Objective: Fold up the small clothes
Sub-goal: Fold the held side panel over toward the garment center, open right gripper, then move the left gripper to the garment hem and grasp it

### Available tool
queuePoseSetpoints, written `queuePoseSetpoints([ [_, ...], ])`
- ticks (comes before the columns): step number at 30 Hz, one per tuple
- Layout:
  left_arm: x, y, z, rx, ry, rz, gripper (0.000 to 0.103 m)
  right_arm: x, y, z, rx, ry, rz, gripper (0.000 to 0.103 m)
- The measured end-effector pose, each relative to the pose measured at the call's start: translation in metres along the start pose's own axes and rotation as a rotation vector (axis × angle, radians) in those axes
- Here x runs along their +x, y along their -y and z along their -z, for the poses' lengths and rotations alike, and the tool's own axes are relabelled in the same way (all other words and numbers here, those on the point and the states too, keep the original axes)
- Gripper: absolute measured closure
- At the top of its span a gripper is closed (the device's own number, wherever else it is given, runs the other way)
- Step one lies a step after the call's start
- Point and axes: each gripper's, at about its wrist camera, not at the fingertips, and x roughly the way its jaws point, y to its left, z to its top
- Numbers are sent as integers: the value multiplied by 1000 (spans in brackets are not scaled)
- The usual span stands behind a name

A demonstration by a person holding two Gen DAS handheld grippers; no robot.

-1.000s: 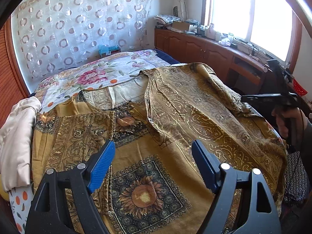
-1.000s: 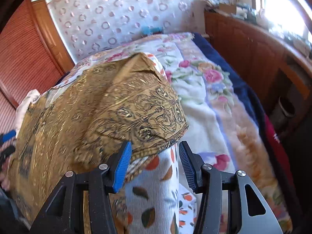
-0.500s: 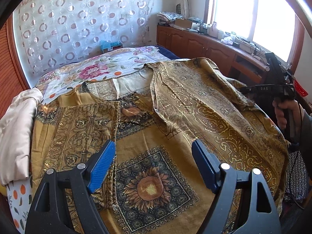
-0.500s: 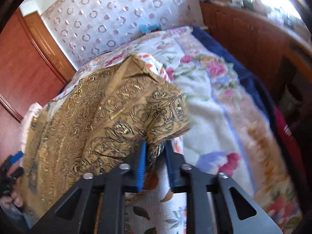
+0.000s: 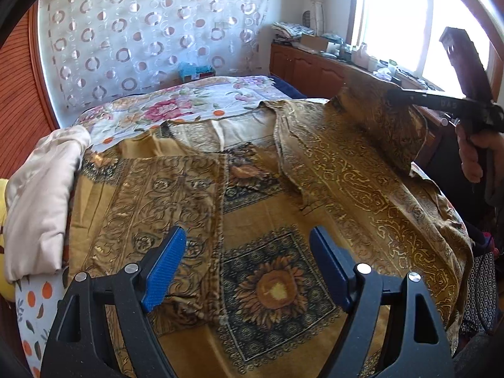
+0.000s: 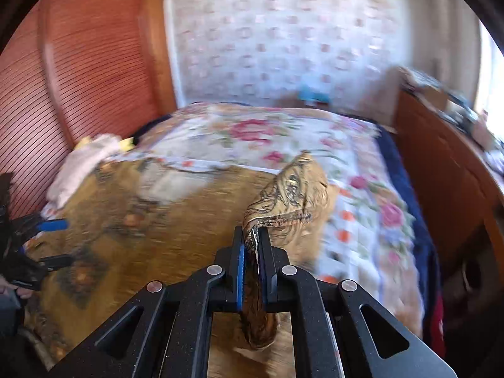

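Note:
A gold patterned garment (image 5: 283, 189) with sunflower squares lies spread over the bed. My left gripper (image 5: 249, 267) hovers open above its lower middle, with nothing between the blue pads. My right gripper (image 6: 252, 245) is shut on the garment's sleeve (image 6: 289, 195) and holds it lifted off the bed. In the left wrist view that raised sleeve (image 5: 387, 129) hangs from the right gripper (image 5: 393, 96) at the right, with a hand (image 5: 472, 154) on its handle. The right wrist view is motion-blurred; there the left gripper (image 6: 52, 242) shows at the left edge.
A cream folded cloth (image 5: 41, 189) lies at the bed's left edge. The floral bedsheet (image 5: 176, 107) extends to a curtain with ring patterns (image 5: 141, 31). A wooden cabinet (image 5: 315, 69) with clutter runs under the window at the right; a ribbed wooden panel (image 6: 78, 63) stands left.
My right gripper has shut on the sleeve's edge and lifted it up and over toward the garment's middle. The left gripper stays open and has shifted slightly.

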Motion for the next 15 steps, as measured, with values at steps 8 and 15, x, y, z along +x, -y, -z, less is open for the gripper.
queuePoseSetpoints([
  [8,-1,-6,5,-9,-9,-14,22,14,-11,13,-27,-20,-93,54],
  [15,-2,-23,3,-22,-1,-36,22,30,21,24,45,-108,26,53],
])
